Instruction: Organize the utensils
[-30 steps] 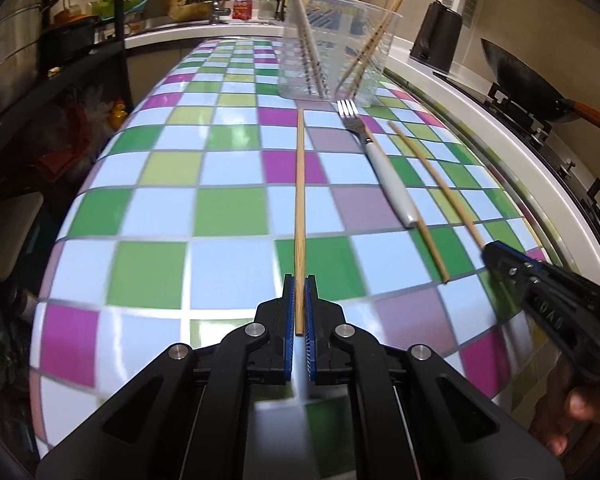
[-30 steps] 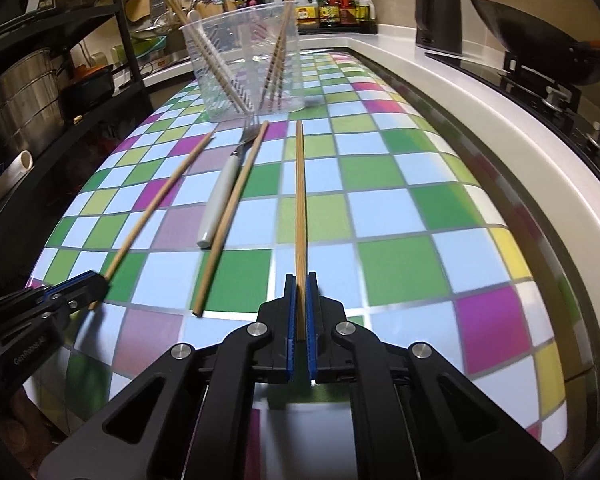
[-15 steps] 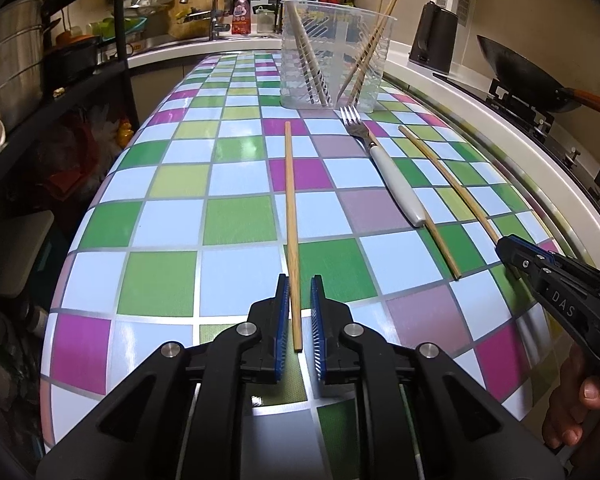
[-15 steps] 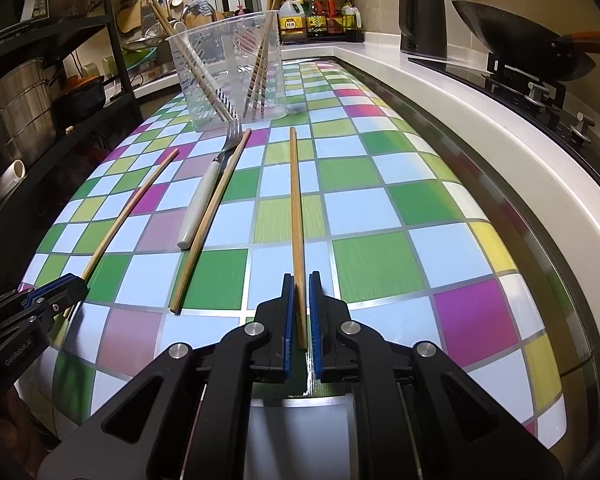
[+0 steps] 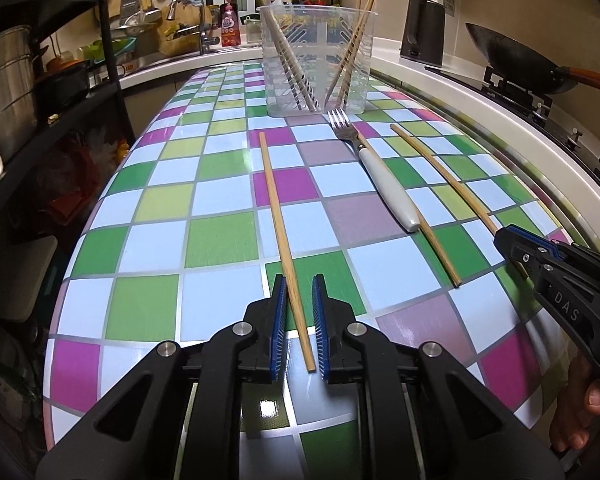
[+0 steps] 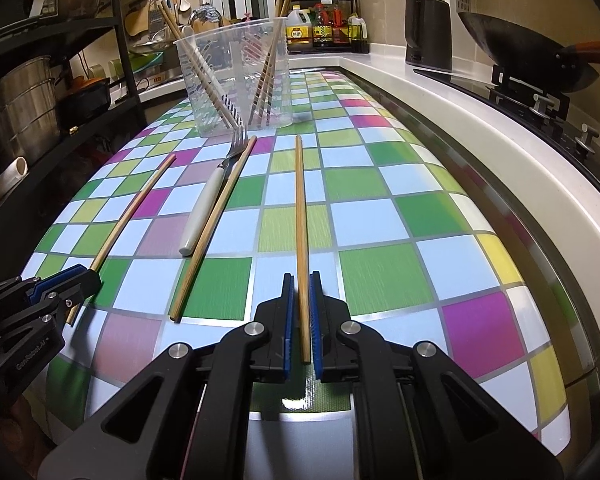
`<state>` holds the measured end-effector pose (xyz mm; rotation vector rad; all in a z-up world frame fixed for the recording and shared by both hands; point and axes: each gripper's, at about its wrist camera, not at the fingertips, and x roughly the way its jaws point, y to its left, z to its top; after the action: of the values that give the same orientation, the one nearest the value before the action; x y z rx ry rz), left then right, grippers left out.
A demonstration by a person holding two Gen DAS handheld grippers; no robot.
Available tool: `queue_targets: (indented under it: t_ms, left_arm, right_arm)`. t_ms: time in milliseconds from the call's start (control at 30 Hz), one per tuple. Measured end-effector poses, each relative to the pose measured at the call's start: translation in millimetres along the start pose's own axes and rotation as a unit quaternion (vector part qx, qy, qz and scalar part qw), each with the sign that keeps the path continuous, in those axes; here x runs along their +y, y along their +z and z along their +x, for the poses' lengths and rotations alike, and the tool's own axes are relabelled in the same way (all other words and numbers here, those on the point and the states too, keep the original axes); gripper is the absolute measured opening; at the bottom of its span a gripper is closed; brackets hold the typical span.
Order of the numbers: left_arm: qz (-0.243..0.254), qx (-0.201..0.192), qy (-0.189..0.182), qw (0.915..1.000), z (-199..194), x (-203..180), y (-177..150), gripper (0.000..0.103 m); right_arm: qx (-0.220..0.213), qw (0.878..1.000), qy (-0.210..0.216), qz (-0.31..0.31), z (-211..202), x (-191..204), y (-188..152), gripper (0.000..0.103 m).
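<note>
While both tools sit low over the near edge of the checked, multicoloured tabletop (image 5: 220,236), I read the step in hand as pickup of two loose chopsticks.

1. Left gripper (image 5: 299,280): the blue pads stand slightly spread. A long light-wood chopstick (image 5: 280,216) lies slanted between them on the tabletop, close against the left pad and clear of the right one. It is not gripped.
2. Right gripper (image 6: 301,280): the pads are drawn almost together on the near end of a second light-wood chopstick (image 6: 301,216), which runs straight ahead. I judge this a light pinch; I cannot confirm how firm it is.
3. Between the two tools lie a third wooden chopstick (image 6: 216,224) and, touching its left side, a white-handled metal fork (image 6: 204,208). Neither is gripped.
4. Beyond them stands a clear ribbed plastic cup (image 5: 316,60), which already holds several upright chopsticks.

Next move, as I judge it: close the left pads squarely on their chopstick, lift both sticks, tip each upright and lower it into the cup. Gripping so near the end means the far tip may swing.

Limits of view:
- From the left camera the right tool is side-on, so its jaw gap is not visible.
- That camera hides the upper length of the third chopstick behind the fork handle.
- The cup's ribbed wall blurs its contents; I cannot count them.
- Whether the second chopstick is clear of the tabletop cannot be told.
</note>
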<state>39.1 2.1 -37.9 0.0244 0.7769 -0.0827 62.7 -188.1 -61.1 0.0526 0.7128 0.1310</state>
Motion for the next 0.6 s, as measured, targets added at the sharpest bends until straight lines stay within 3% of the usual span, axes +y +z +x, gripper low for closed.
queue_targets:
  t_ms: [600]
  left_arm:
    - [-0.005, -0.013, -0.008, 0.9999, 3.4, -0.5, 0.2, 0.012]
  right_arm:
    - [0.003, 1.000, 0.001, -0.002, 3.5, 0.8, 2.8, 0.007]
